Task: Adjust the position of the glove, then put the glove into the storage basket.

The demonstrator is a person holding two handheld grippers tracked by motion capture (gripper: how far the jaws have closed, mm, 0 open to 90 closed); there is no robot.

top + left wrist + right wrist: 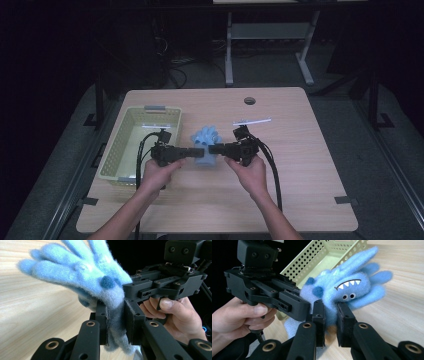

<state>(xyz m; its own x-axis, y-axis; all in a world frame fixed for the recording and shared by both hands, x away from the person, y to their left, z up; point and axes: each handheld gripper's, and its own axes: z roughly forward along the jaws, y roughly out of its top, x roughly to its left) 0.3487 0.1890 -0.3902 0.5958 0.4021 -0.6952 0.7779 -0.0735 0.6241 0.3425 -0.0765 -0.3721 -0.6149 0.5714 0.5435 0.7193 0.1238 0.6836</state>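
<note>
Blue fuzzy toy (205, 145) sits at the middle of the wooden table (300, 165), right of a green basket (131, 145). Left tongs (199, 153) and right tongs (212, 149) both pinch it from opposite sides.

- Worktop (300, 165): pale wood-grain surface, smooth, with a soft matt sheen.
- Plush toy (342, 291): light blue fuzzy cloth with a long, fluffy nap; darker blue spots of the same fabric; flat white teeth and small glossy eyes.
- Basket (131, 131): pale yellow-green plastic, smooth, walls perforated with small holes.
- Left claw (116, 323) and right claw (330, 322): matt black hard plastic with brass-coloured metal rings at the pivots; both pads pressed into the plush.
</note>
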